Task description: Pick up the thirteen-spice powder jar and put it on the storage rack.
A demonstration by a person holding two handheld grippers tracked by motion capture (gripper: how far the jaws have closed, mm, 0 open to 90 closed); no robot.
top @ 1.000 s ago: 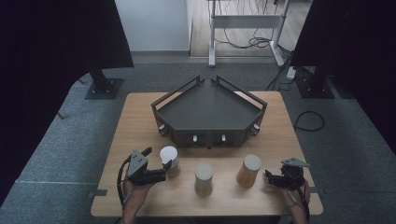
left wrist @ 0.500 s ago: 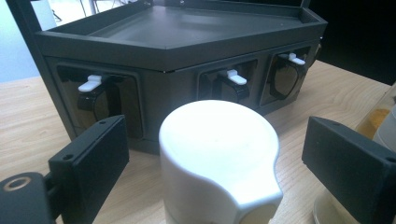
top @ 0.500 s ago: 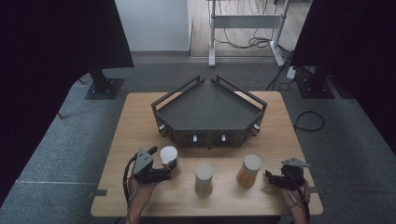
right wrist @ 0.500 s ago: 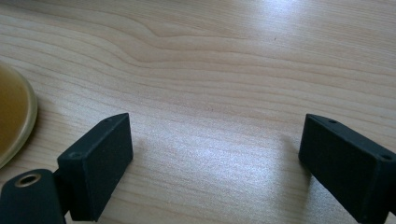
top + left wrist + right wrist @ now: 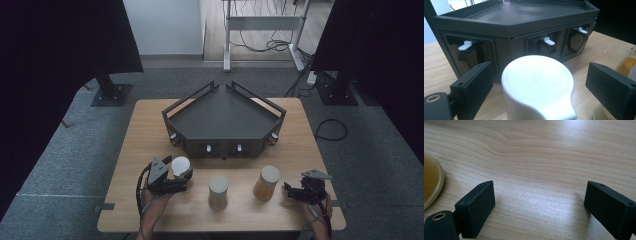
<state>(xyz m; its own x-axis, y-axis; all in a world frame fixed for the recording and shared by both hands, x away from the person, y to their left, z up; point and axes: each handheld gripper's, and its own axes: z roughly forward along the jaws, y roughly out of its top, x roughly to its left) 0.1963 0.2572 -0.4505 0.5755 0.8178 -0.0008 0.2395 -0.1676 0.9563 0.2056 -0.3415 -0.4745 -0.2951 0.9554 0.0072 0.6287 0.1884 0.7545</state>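
Note:
A white-lidded jar (image 5: pixel 180 164) stands on the wooden table (image 5: pixel 150 125) in front of the dark tray (image 5: pixel 225 120). My left gripper (image 5: pixel 179 175) is open around it. In the left gripper view the white lid (image 5: pixel 537 80) sits between the two black pads with a gap on each side of my left gripper (image 5: pixel 540 85). A grey-lidded jar (image 5: pixel 218 190) and an amber jar (image 5: pixel 266 182) stand to its right. My right gripper (image 5: pixel 292 191) lies open on the table just right of the amber jar. Nothing is between the pads of the right gripper (image 5: pixel 541 202), and the amber jar's edge (image 5: pixel 431 185) is at far left.
The tray's front panels carry dark knobs with white latches (image 5: pixel 547 40). A dark stand base (image 5: pixel 111 94) and cables (image 5: pixel 330 131) lie on the carpet beyond the table. Bare wood lies along the table's left and right sides.
My left hand and gripper have edged slightly to the right, closer around the white-lidded jar. The right gripper and the jars have kept still.

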